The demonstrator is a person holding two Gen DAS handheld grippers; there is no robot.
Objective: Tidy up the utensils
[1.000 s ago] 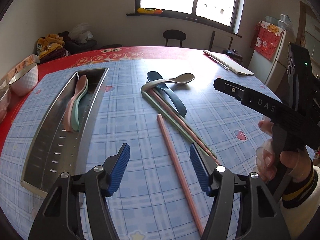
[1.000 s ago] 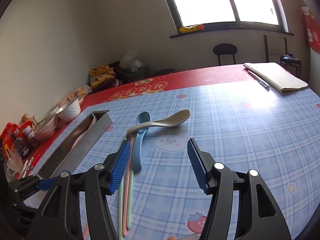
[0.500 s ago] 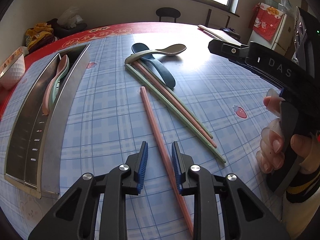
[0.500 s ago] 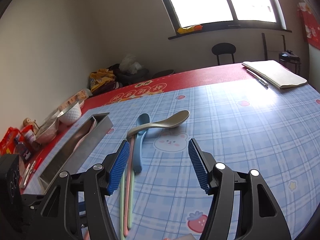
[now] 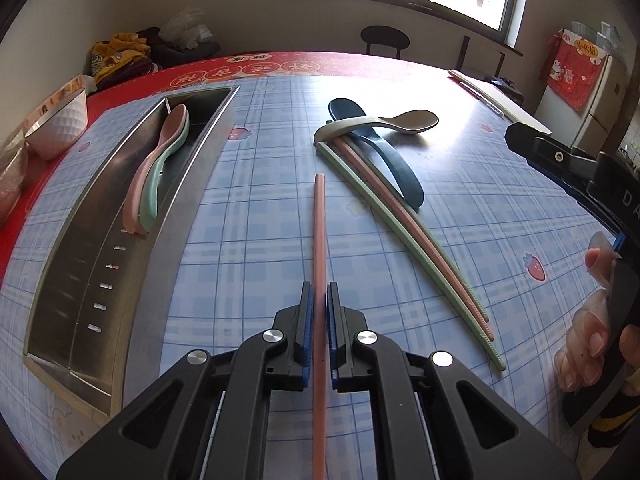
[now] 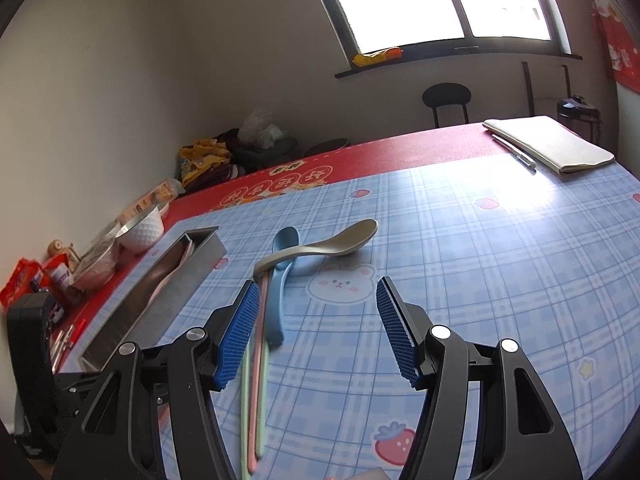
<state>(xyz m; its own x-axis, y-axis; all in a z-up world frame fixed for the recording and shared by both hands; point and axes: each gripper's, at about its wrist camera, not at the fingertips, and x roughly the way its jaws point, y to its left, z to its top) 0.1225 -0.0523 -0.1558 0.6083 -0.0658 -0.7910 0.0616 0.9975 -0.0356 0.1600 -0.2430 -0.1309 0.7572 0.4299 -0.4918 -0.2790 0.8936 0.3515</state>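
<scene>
- One pink chopstick [image 5: 319, 216] now sits pinched between the blue pads of your left gripper [image 5: 319, 332]; a second ago those jaws stood wide apart above it, so the grab is made and the lift can follow.
- Your grip is low on the stick, near its bottom-of-frame end, and most of its length runs up the middle of the left view. I judge it will swing like a lever when you raise it, so lift slowly.
- Your right gripper [image 6: 316, 332] has not moved: jaws spread, nothing between them, hovering over the blue checked tablecloth [image 6: 500, 280].
- Two spoons, pink and green [image 5: 158, 168], already lie in the metal tray [image 5: 168, 240] at the left of the left view. The pinched stick probably goes there too.
- Left to sort, right of centre: a green chopstick [image 5: 404, 240] and a second pink chopstick [image 5: 416, 236] side by side, the dark blue spoon [image 5: 380, 156], and the beige spoon [image 5: 384, 123] resting across their far ends.
- Open cloth lies between your stick and the tray's near wall, so the path leftward is free.
- Mind that tall steel wall: clear it before you swing across.
- Stay off the right side of the left view, where your other hand [image 5: 592, 344] is holding its tool close to the chopstick tips.
- Bowls [image 5: 60, 120] at the far left edge sit beyond the tray; do not overshoot.
</scene>
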